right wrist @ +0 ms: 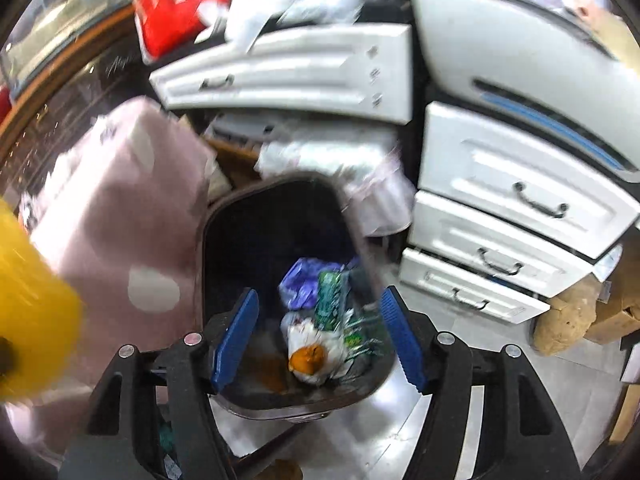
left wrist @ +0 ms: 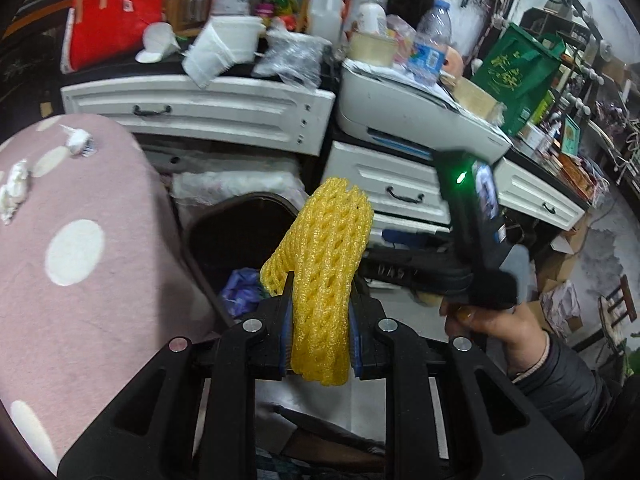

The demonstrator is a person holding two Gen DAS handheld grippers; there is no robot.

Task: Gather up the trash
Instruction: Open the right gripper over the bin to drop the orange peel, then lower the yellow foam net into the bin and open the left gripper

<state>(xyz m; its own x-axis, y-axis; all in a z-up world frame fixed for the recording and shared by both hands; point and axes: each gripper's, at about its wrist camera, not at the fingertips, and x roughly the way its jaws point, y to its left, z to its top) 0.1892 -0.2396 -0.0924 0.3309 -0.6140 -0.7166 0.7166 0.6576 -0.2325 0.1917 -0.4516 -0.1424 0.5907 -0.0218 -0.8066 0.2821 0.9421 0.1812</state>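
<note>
My left gripper (left wrist: 320, 320) is shut on a yellow foam fruit net (left wrist: 328, 240), which sticks up from between the pads. It hangs over the dark trash bin (left wrist: 256, 196). In the right wrist view my right gripper (right wrist: 320, 336) stands open with nothing between its blue pads (right wrist: 236, 336), directly over the bin (right wrist: 224, 216). Inside lie a purple bag (right wrist: 300, 280), a green wrapper (right wrist: 330, 296) and a white bag with orange peel (right wrist: 312, 348). The yellow net (right wrist: 32, 280) blurs at the left edge. Two crumpled white tissues (left wrist: 80, 144) rest on a pink dotted cushion (left wrist: 80, 240).
White drawers (left wrist: 200, 108) and a printer (left wrist: 420, 116) stand behind the bin, with bottles, cups and bags piled on top. A person's hand (left wrist: 496, 332) holds the other gripper's black handle (left wrist: 480, 240) at the right. Cardboard pieces (right wrist: 568, 316) lie on the floor by the lower drawers.
</note>
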